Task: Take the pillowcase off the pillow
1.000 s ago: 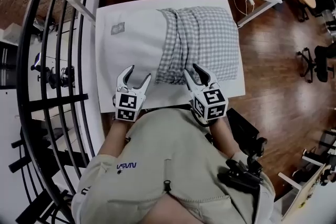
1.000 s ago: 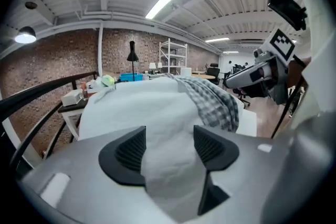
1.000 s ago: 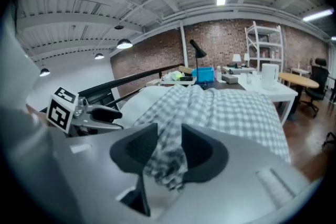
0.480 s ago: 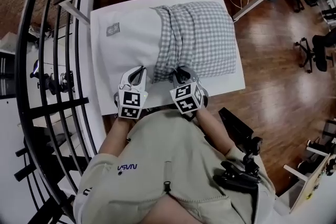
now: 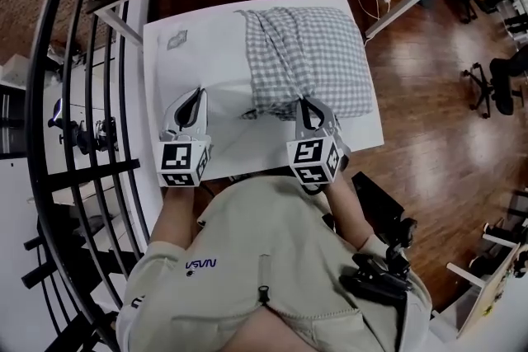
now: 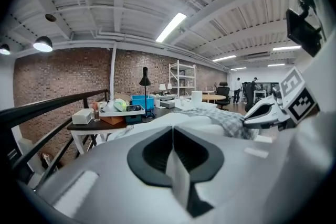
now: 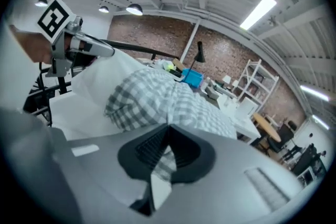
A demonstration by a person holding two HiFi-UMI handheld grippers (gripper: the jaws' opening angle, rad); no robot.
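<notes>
The white worktop (image 5: 364, 135) carries the pillow (image 5: 200, 55), which lies flat with its long axis running left to right across the head view. Its bare white end points left and its covered end points right.

The checked pillowcase (image 5: 320, 53) is bunched over roughly the right half, with its open mouth facing left. I judge the job about half done: the case has yet to come off the far end.

The left tongs (image 5: 196, 96) are pressed together on the near edge of the white pillow. The right tongs (image 5: 307, 105) have just been closing and now pinch a fold of checked cloth at the case's near edge.
</notes>
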